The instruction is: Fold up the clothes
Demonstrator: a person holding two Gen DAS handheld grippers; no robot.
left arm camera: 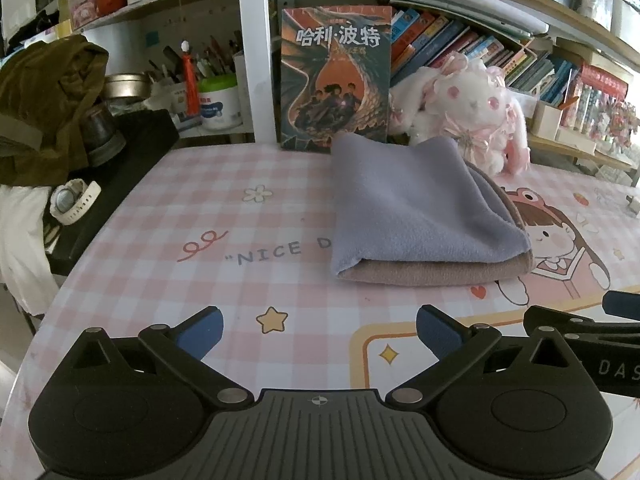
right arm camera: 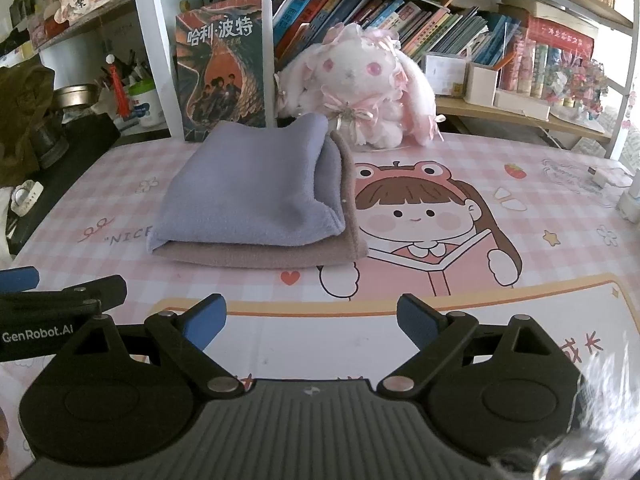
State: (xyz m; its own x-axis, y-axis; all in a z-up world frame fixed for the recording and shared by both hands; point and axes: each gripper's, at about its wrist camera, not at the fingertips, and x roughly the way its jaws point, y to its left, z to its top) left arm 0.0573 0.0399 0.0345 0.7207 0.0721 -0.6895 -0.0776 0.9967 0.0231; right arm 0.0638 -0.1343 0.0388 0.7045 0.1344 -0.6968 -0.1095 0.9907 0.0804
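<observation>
A folded lavender cloth [left arm camera: 416, 208] lies on top of a folded tan cloth [left arm camera: 440, 270] on the pink checked table mat [left arm camera: 224, 224]. The stack also shows in the right wrist view, lavender [right arm camera: 248, 188] over tan [right arm camera: 272, 254]. My left gripper [left arm camera: 319, 330] is open and empty, near the table's front edge, short of the stack. My right gripper [right arm camera: 311, 320] is open and empty, also in front of the stack. The right gripper's body [left arm camera: 580, 328] shows at the right edge of the left wrist view; the left gripper's body [right arm camera: 60, 304] shows at the left of the right wrist view.
A standing book [left arm camera: 335, 76] and a white-pink plush rabbit [left arm camera: 468, 108] sit behind the stack against the bookshelf. An olive garment [left arm camera: 44, 108] and a white watch [left arm camera: 74, 200] lie on a black surface at the left. A white charger [right arm camera: 600, 178] lies far right.
</observation>
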